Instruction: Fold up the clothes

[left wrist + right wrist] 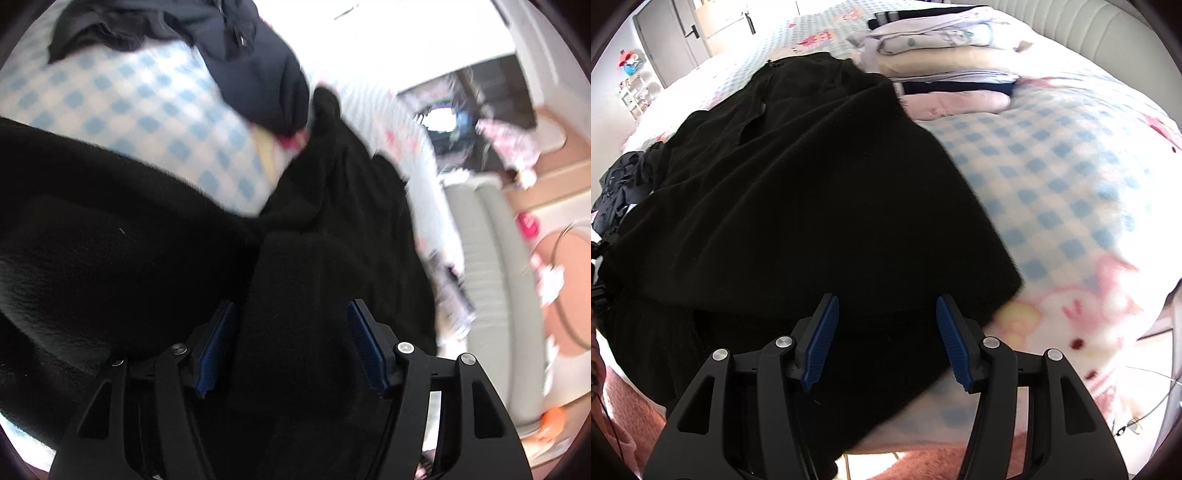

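A: Left to right — what is shown?

B: Left gripper [291, 347] spread, a ridge of the black fleece jacket [798, 206] between its pads, unpinched; right gripper [884, 341] spread over the hem.

A: Progress?

B: Jacket on the bed [1052, 192], unfolded — a folded stack [945, 77] behind, dark clothes [229, 48] waiting.

black jacket [812, 192] — matt, fuzzy fleece; blanket [1052, 177] — soft plush.

Both wrist views close, downward, sharing black fleece [110, 240].
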`<act>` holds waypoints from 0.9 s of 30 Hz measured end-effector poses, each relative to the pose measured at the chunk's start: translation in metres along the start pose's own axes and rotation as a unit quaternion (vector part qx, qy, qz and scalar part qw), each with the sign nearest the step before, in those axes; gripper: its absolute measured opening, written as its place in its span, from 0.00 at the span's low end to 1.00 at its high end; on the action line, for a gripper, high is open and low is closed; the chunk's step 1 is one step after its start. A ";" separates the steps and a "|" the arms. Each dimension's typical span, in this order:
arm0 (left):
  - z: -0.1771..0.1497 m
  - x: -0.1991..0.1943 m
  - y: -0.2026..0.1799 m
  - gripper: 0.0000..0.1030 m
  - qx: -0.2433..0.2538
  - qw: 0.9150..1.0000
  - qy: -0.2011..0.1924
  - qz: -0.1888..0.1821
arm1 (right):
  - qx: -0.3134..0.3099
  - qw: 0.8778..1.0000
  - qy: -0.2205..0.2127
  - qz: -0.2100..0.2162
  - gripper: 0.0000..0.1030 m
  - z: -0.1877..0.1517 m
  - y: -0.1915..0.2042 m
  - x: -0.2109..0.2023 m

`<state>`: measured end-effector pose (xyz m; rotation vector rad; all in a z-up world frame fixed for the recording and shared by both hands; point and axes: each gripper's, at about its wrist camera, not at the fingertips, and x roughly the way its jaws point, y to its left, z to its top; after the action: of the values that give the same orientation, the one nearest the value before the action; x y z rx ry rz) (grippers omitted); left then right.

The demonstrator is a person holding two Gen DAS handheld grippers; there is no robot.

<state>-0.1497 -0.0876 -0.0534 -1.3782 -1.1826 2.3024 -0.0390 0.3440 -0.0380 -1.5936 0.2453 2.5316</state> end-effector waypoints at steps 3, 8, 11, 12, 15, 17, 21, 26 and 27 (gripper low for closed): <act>0.003 -0.003 0.001 0.71 -0.009 1.000 -0.009 -0.012 | 0.017 1.000 -0.008 0.002 0.55 0.000 -0.013 -0.011; -0.013 0.033 -0.014 0.69 0.027 0.996 0.066 0.046 | 0.003 1.000 0.013 -0.006 0.55 0.004 -0.010 -0.005; -0.024 0.033 -0.032 0.42 0.080 0.991 0.038 0.097 | -0.018 0.999 0.022 -0.019 0.56 0.005 -0.001 -0.002; -0.026 0.032 -0.039 0.29 0.103 0.988 0.024 0.115 | -0.026 0.999 0.025 -0.018 0.56 0.005 0.002 -0.001; -0.024 0.018 -0.067 0.24 0.163 0.977 -0.011 0.135 | -0.042 0.999 0.030 -0.018 0.57 0.005 0.006 -0.001; -0.028 0.005 -0.096 0.24 0.226 0.961 -0.041 0.153 | -0.044 0.998 0.030 -0.016 0.57 0.005 0.006 -0.002; -0.029 -0.011 -0.126 0.28 0.297 0.932 -0.070 0.197 | -0.038 0.999 0.030 -0.009 0.58 0.003 0.003 -0.002; -0.013 -0.013 -0.079 0.45 0.231 0.945 -0.043 0.229 | -0.052 0.998 0.029 -0.007 0.58 0.002 0.005 -0.004; -0.013 -0.017 -0.070 0.45 0.216 0.949 -0.045 0.225 | -0.109 0.993 0.031 0.017 0.58 0.002 0.004 -0.004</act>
<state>-0.1450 -0.0443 0.0047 -1.4911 -0.3484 2.7294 -0.0402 0.3403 -0.0328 -1.7599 0.0010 2.6137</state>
